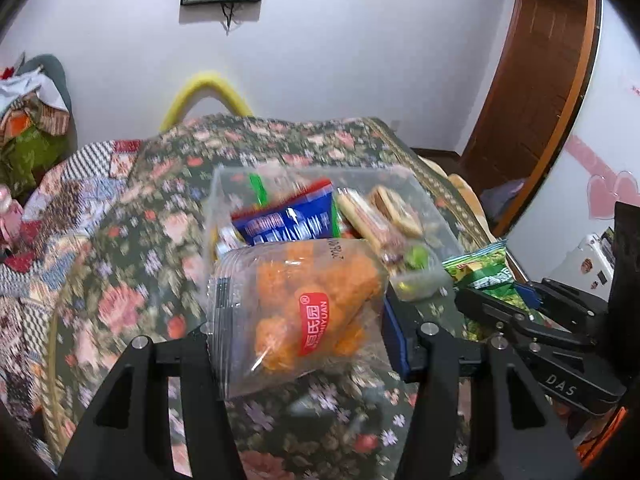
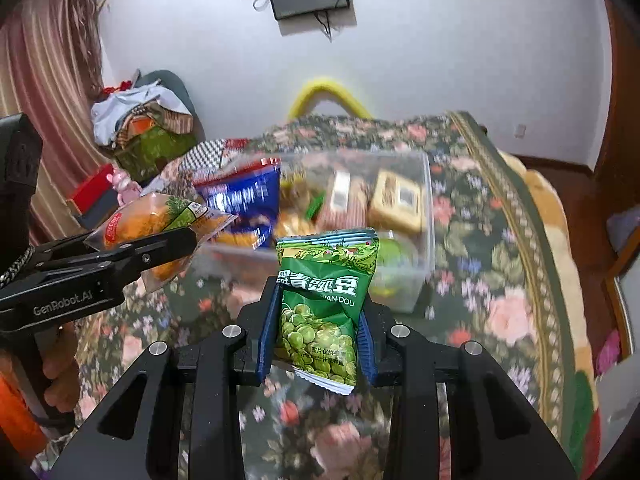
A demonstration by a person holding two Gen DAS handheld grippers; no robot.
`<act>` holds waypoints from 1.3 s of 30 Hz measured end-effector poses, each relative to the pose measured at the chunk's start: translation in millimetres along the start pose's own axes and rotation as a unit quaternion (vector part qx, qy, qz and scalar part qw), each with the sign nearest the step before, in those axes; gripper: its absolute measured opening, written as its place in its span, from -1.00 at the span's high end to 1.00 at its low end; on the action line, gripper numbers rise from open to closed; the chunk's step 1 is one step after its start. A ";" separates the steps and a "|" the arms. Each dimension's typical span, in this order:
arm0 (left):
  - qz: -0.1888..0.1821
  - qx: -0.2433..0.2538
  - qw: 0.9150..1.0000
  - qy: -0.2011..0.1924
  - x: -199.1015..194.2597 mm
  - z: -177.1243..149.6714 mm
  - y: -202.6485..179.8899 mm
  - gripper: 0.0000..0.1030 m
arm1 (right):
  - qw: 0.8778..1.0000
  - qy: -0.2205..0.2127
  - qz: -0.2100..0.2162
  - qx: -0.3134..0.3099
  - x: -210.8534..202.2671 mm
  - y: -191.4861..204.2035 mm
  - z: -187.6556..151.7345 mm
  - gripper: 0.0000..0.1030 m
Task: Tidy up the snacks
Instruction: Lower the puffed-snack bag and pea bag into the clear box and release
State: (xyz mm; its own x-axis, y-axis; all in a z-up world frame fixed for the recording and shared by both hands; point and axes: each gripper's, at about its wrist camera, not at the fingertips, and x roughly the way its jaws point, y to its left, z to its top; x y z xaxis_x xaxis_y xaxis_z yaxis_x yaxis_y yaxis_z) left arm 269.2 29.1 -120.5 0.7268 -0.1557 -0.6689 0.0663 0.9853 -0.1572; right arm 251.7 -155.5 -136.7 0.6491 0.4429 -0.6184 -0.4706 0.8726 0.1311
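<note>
Two packets are in your grippers, one each. Your left gripper (image 1: 296,344) is closed on a clear bag of orange snacks (image 1: 304,312), which fills the lower middle of the left wrist view; the same bag shows at the left edge of the right wrist view, pinched in the black fingers. Your right gripper (image 2: 316,340) is clamped on a green pea packet (image 2: 324,300), upright between the blue pads (image 2: 268,336) at the lower centre of its view. Behind both packets, in the middle of each frame, a clear plastic box (image 1: 224,196) sits on the flowered cloth (image 1: 140,280), holding a blue packet (image 1: 292,220) and wrapped biscuits (image 1: 376,216). Both held packets are outside the box, just in front of it.
</note>
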 end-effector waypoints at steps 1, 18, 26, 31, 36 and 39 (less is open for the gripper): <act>0.000 0.000 1.000 -0.006 -2.4 6.2 2.0 -0.04 | 1.000 -0.005 0.000 -0.002 0.9 1.2 4.2 0.40; 0.036 -0.020 0.999 -0.035 32.6 62.8 40.2 -0.05 | 0.999 -0.042 0.001 -0.016 36.2 11.7 61.4 0.40; 0.046 -0.016 0.999 -0.015 67.9 69.7 52.9 -0.05 | 1.000 -0.015 -0.001 -0.013 73.4 10.9 63.3 0.40; 0.048 0.001 0.999 0.002 84.9 70.3 51.0 -0.05 | 1.000 0.006 0.009 0.006 92.2 4.8 61.9 0.40; 0.035 -0.014 0.999 0.011 98.0 69.6 55.9 -0.05 | 1.000 0.021 0.013 0.010 103.5 5.0 57.8 0.40; 0.033 -0.028 0.999 0.025 106.3 65.2 60.8 -0.06 | 1.000 0.026 0.011 0.007 108.8 3.8 54.4 0.40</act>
State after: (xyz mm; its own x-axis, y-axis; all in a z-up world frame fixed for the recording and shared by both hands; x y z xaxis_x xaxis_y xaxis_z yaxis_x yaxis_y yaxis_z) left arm 395.0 77.0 -153.8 0.6939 -0.0955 -0.7137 -0.0197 0.9883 -0.1514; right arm 353.1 -92.8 -161.3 0.6064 0.4514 -0.6546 -0.4761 0.8655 0.1558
